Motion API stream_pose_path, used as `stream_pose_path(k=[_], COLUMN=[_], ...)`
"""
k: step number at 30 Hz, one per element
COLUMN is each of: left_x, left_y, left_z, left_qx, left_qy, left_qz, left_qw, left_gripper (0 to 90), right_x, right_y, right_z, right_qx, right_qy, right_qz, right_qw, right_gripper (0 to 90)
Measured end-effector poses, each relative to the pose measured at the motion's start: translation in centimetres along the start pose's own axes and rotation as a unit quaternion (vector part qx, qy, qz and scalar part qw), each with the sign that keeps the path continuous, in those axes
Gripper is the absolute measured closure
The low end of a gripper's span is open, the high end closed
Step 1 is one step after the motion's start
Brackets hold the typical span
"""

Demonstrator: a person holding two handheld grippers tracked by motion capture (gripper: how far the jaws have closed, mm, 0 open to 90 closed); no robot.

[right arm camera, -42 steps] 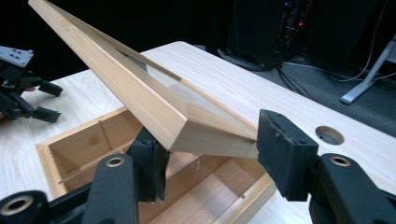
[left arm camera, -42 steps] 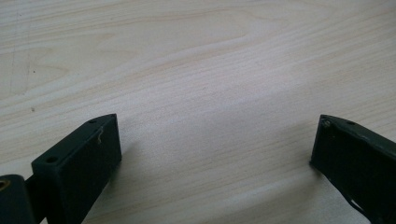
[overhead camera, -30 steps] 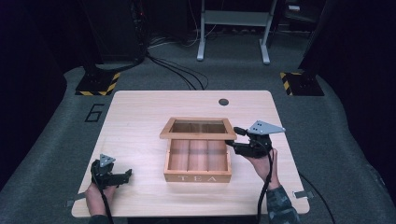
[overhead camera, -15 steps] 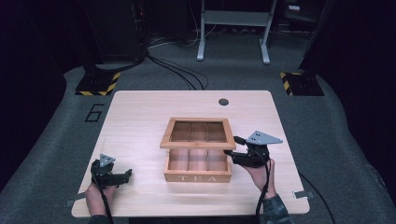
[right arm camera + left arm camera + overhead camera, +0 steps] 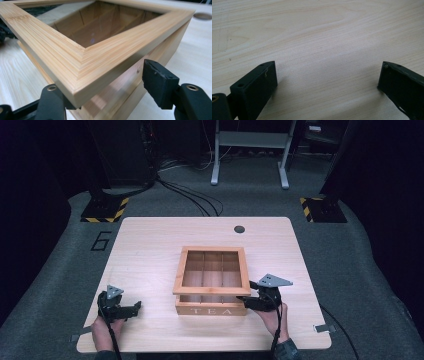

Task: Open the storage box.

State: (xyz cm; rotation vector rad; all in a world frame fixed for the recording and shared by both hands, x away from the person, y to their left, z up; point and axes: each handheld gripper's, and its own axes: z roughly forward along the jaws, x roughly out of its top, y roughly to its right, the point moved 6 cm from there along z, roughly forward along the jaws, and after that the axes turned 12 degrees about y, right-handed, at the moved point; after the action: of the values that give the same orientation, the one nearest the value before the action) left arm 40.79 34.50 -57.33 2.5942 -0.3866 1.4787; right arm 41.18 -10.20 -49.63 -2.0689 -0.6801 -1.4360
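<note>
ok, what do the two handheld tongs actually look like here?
Both tongs, left and right, are black two-jaw units with blocky rectangular jaws and round brass-coloured fittings near the jaw roots. Each carries a grey three-cornered plate on top and trails a thin black cable along the forearm. A dark sleeve cuff shows at the right wrist.

One wooden tea box [image 5: 212,282] — one table [image 5: 150,250] — two grippers, left [image 5: 131,308] and right [image 5: 246,300]

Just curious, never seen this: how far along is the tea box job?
Nearly done: the lid lies almost flat on the tea box. In hand: the right gripper, whose jaws have just been opening, straddles the lid's corner. Left: closing the small gap there, then pulling away.
</note>
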Motion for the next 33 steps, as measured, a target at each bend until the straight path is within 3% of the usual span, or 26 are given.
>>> stream_pose_path(k=[5,13,23,27,29,33], left_x=[0.0,0.0,0.0,0.0,0.0,0.0], left_y=[0.0,0.0,0.0,0.0,0.0,0.0], left_z=[0.0,0.0,0.0,0.0,0.0,0.0], left_qx=[-0.001,-0.001,0.000,-0.001,-0.001,-0.001], left_qy=[0.001,0.002,0.000,-0.001,-0.001,-0.001], left_qz=[-0.001,-0.001,-0.001,-0.001,-0.001,-0.001], left_qw=[1.0000,1.0000,1.0000,1.0000,1.0000,1.0000], left_gripper=[1.8,2.1,2.1,2.0,2.3,2.3], right_x=[-1.4,-1.5,-1.6,-3.1,-3.8,-5.2], right_y=[-0.1,0.1,-0.1,-0.4,-0.3,0.4], right_z=[0.1,-0.4,-1.9,-2.3,-2.6,-3.5], right_qx=[-0.003,-0.007,0.020,0.017,0.024,0.008], right_qy=[-0.022,-0.020,-0.040,-0.073,-0.074,-0.090], right_qz=[-0.007,0.001,0.017,0.004,0.012,0.006], right_qw=[0.9997,0.9998,0.9988,0.9971,0.9969,0.9959], right_gripper=[34.0,35.3,30.7,27.9,26.4,20.1])
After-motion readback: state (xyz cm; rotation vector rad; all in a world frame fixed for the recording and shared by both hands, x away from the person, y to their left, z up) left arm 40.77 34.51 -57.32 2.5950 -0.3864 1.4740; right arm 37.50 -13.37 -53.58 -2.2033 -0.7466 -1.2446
